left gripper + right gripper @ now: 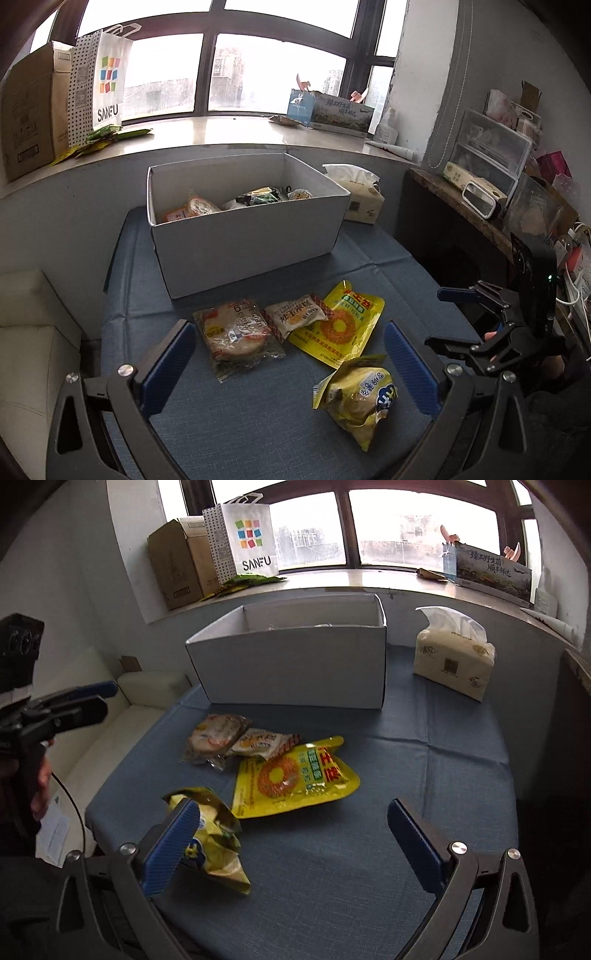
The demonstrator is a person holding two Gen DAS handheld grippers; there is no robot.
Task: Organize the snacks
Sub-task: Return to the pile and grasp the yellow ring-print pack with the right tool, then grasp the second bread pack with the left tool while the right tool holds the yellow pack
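Note:
Several snack packets lie on the blue mat (258, 435) in front of a white box (243, 236) that holds several more. They are a clear bread packet (236, 332), a small white packet (295, 314), a flat yellow pouch (340, 325) and a crumpled yellow bag (358, 398). My left gripper (290, 365) hangs open above them, holding nothing. My right gripper (293, 845) is also open and empty. Its left finger (173, 845) covers part of the crumpled bag (221, 834). The yellow pouch (291, 775) lies just beyond. Each gripper shows at the edge of the other's view.
A tissue pack (454, 661) stands right of the box (295, 664). The window sill behind carries a SANFU paper bag (251, 535), a cardboard carton (177, 565) and a printed box (491, 572). A cream cushion (29, 332) borders the mat's left; a cluttered shelf (491, 177) stands right.

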